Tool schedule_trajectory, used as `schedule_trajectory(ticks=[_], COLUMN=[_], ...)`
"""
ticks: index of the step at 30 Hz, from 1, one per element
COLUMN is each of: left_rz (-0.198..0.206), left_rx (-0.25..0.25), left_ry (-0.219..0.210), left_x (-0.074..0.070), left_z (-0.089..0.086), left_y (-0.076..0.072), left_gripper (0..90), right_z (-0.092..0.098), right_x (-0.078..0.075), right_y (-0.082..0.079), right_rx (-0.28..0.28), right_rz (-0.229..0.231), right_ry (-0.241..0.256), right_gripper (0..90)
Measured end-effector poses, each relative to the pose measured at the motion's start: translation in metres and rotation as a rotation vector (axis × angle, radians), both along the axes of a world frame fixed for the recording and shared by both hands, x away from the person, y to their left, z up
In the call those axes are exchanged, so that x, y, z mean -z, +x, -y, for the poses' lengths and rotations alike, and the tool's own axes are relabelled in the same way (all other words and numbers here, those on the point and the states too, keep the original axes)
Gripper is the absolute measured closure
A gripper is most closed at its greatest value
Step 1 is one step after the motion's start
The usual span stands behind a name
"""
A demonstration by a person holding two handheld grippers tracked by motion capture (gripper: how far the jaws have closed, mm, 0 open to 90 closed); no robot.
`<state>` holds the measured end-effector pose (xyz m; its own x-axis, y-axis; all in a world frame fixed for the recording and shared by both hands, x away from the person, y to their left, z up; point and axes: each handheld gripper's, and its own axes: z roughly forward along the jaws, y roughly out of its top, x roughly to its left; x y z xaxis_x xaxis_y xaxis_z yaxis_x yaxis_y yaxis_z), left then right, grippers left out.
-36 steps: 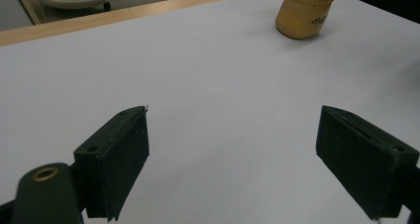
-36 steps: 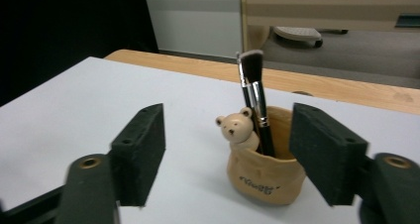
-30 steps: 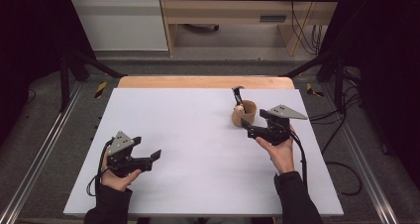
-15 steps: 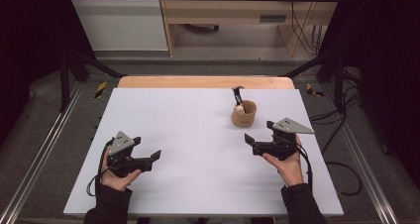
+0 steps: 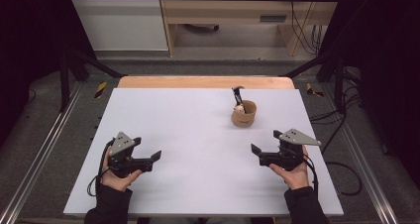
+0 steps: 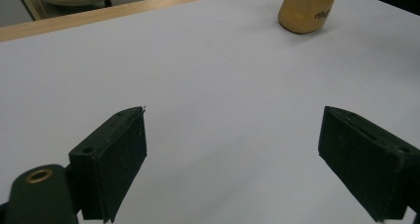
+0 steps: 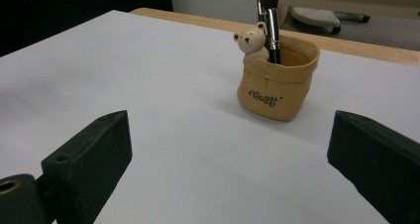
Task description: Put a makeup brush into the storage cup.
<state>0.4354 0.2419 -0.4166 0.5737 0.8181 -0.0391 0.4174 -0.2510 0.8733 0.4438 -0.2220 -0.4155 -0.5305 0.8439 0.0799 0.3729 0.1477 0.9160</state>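
Observation:
A small tan pot stands on the white table, right of centre toward the back. It holds a black make-up brush and a little bear figure. My right gripper is open at the front right, well short of the pot. In the right gripper view the pot, bear and brush stand ahead of the wide-apart jaws of the empty right gripper. My left gripper rests open at the front left. Far off at the top right, beyond the left gripper, stands the pot.
A wooden strip runs along the table's far edge. Metal frame rails flank the table on both sides, with cables on the floor at the right. A desk and white cabinet stand beyond.
My right gripper has drawn back from beside the pot toward the person and the front right of the table. The left gripper has stayed put.

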Motion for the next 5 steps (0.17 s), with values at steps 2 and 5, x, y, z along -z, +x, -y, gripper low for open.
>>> schedule_trajectory(ticks=[2,5], left_rz=[-0.002,-0.004], left_rx=[0.002,0.002], left_ry=[0.004,0.007], left_x=[0.0007,0.0016], left_z=[0.0003,0.0006], left_y=[0.0003,0.0007], left_gripper=[10.7,10.5], right_z=[0.0009,0.0016], right_x=[0.0005,0.0010], right_y=[-0.0017,-0.0033], right_rx=[0.004,0.003], right_rz=[-0.001,-0.007], right_ry=[0.007,0.002], right_gripper=[4.1,3.9])
